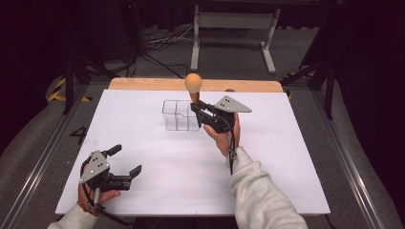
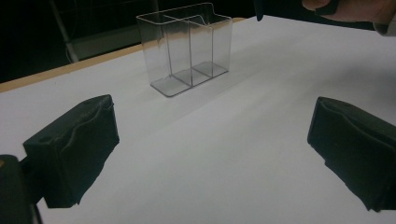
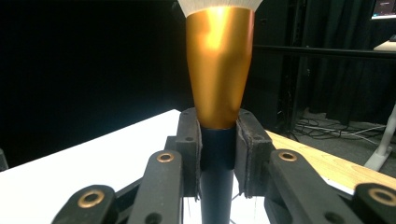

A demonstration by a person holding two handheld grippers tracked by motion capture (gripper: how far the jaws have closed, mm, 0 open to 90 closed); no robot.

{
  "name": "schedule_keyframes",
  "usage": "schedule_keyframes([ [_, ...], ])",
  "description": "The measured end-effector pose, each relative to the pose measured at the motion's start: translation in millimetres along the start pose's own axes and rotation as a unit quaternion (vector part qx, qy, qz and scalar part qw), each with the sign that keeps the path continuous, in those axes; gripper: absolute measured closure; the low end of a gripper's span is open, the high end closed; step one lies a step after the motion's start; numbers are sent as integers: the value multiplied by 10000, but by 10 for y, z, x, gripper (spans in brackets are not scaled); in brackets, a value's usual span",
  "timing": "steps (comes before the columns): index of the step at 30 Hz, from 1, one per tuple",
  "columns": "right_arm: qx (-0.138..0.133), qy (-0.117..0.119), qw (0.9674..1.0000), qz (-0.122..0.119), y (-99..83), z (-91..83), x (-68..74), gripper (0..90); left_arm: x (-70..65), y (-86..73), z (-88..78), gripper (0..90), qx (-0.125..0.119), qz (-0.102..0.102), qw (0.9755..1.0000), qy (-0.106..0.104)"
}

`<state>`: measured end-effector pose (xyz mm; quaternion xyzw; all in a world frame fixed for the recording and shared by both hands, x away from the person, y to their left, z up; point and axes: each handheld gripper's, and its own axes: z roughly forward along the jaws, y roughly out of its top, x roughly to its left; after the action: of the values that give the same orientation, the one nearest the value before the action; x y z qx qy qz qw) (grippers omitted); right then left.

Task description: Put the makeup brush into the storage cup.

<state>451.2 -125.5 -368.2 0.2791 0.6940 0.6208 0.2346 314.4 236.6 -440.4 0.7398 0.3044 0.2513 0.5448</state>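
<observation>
— What is the right gripper [image 1: 197, 110] doing?

— It is clamping a makeup brush [image 1: 193, 88] by its dark handle. In the right gripper view both pads are pressing on the black stem [image 3: 216, 158] just under the gold ferrule [image 3: 218, 70], with no gap showing on either side. The brush is standing upright, its round tan head [image 1: 193, 82] sitting at the top, above the jaws.

— And where is the brush hanging?

— It is hovering at the right end of the clear organizer [image 1: 180, 115], just beside it and above the level of its rim. Whether the handle's lower end is touching the plastic, I cannot tell. The organizer is a see-through box split into compartments, standing on the white table [image 1: 143, 143] a little beyond the middle.

— What about the other one?

— The left gripper [image 1: 127, 161] is resting low at the near left corner of the table, well apart from the organizer. Its jaws are gaping wide with nothing between them; in the left gripper view only bare white tabletop is lying between the two black pads [image 2: 74, 149], with the organizer [image 2: 187, 51] farther off beyond them.

— Anything past the table?

— A wooden strip [image 1: 143, 84] is running along the far edge, and cables are trailing on the dark floor behind.
</observation>
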Motion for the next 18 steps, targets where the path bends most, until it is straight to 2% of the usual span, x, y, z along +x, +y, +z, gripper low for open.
schedule_keyframes([
  [10, -106, -34, 9999, 87, 98, 141, -63, 743, 1, -26, -48, 25, -7, 39, 10000, 2],
  [18, -146, -216, 9996, 68, 157, 228, -144, 743, 6, -40, -90, 26, -38, 44, 10000, 68],
])
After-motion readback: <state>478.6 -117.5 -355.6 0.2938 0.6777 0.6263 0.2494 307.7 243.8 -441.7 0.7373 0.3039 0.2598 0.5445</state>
